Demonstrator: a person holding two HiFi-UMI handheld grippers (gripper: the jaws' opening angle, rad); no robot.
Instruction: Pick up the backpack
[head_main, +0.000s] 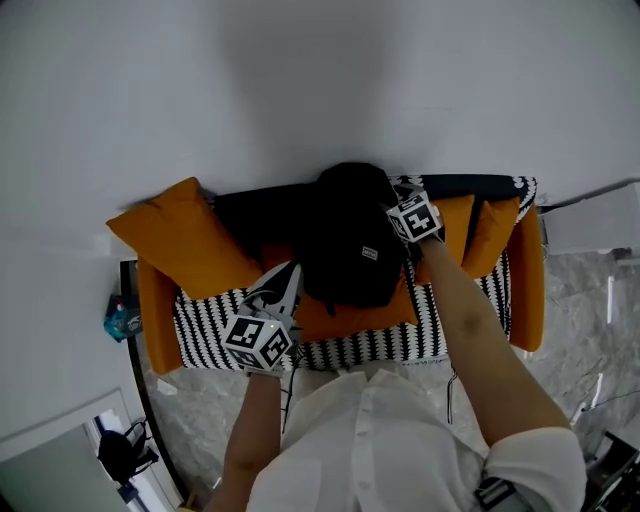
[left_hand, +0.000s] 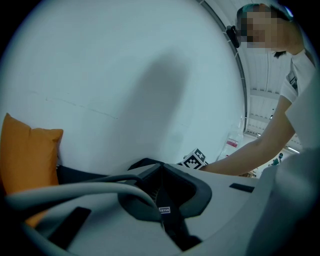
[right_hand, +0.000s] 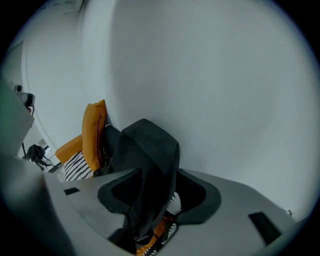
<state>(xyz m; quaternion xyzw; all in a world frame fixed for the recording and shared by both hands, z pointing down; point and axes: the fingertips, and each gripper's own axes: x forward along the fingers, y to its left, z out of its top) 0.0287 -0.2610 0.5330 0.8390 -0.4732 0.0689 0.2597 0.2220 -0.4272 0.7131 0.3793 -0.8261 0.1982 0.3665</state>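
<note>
The black backpack (head_main: 345, 235) lies against the wall in the middle of the orange sofa (head_main: 527, 290), on a black-and-white striped throw (head_main: 380, 345). An orange cushion (head_main: 185, 240) leans at its 9 o'clock. The left gripper (head_main: 288, 280) sits at the backpack's 7 o'clock, its jaws pressed together on a black labelled strap (left_hand: 167, 217). The right gripper (head_main: 398, 200) is at the 2 o'clock edge, jaws pinching a fold of the backpack's black fabric.

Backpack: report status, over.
Left gripper shut on backpack strap. Right gripper shut on backpack top. Backpack over sofa, nothing blocking.
</note>
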